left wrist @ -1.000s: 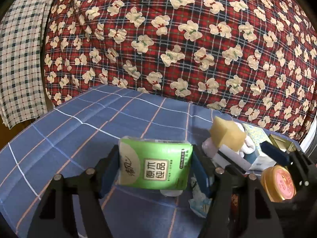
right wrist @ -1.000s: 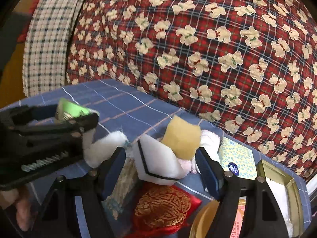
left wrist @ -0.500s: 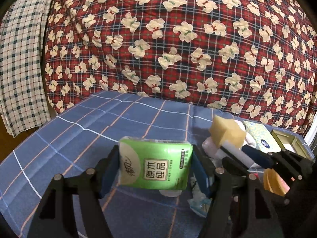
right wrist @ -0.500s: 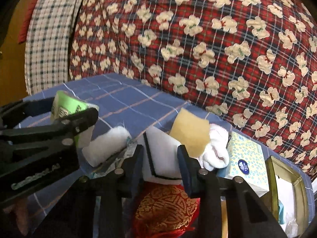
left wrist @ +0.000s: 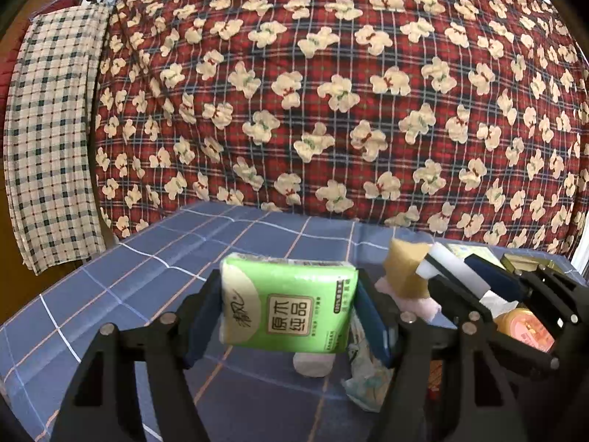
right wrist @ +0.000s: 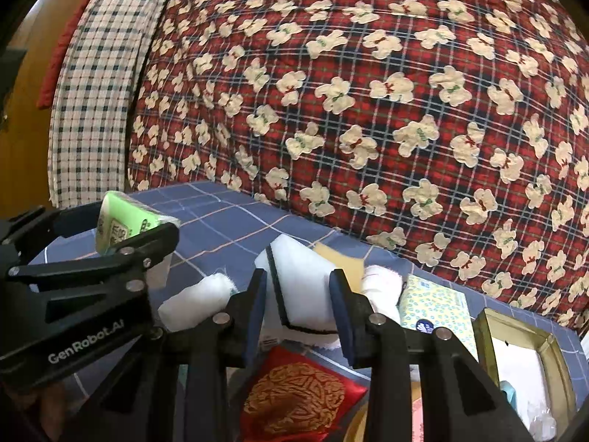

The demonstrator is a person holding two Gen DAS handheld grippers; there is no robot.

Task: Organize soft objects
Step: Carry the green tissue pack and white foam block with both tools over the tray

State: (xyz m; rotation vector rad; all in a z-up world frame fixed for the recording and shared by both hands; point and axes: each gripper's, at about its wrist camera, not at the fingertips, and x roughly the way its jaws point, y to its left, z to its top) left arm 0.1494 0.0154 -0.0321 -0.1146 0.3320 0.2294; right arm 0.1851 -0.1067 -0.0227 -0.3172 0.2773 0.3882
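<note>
Left tongs (left wrist: 289,316) clamp a green plastic-wrapped tissue pack (left wrist: 289,313) above the blue checked bench (left wrist: 154,258). Right tongs (right wrist: 299,305) grip a white sponge block with a dark edge (right wrist: 302,291).

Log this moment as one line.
left tongs: shut on tissue pack | right tongs: shut on white sponge | both above blue cloth

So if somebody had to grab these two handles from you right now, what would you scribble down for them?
Left gripper: shut on the green tissue pack, held above the blue cloth.
Right gripper: shut on the white sponge, over the pile.
In the pile: yellow sponge, white sock, white roll, red pouch, patterned tissue pack.
Done: two items picked up.
Left: set both down, then sort the pile.
</note>
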